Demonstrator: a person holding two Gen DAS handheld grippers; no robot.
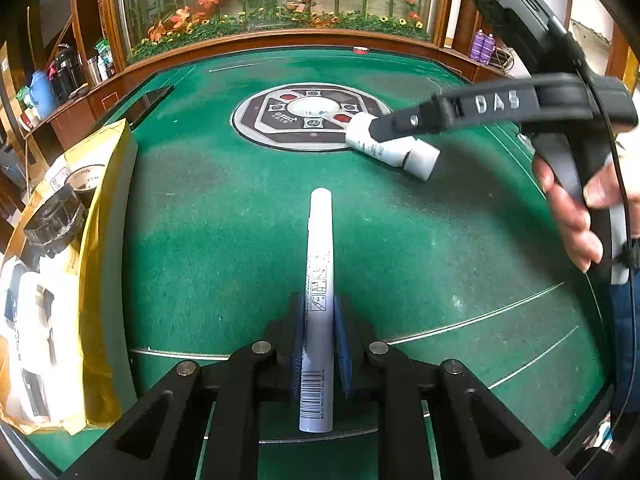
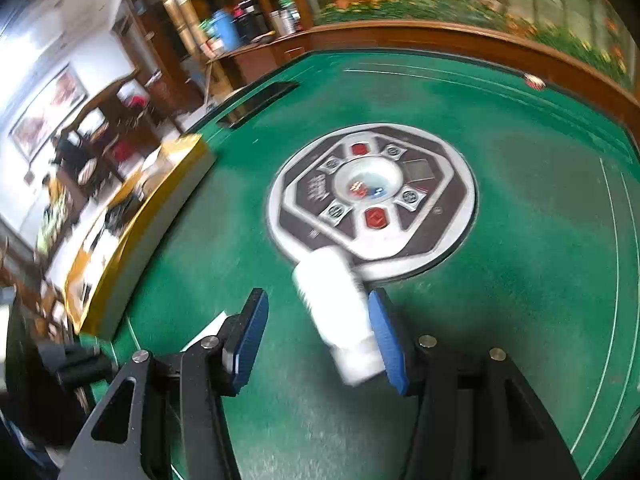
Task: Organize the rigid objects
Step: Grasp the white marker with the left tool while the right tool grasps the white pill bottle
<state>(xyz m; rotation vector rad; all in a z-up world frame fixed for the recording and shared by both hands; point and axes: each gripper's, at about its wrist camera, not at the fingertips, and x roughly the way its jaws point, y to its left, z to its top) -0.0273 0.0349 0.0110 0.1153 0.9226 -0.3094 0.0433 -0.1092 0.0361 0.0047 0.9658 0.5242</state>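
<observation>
White pen (image 1: 319, 280) sits clamped in left gripper (image 1: 320, 340); right gripper (image 2: 316, 332), jaws spread, straddles white bottle (image 2: 340, 316).

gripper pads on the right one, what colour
Blue pads; clearest in the right wrist view.
</observation>
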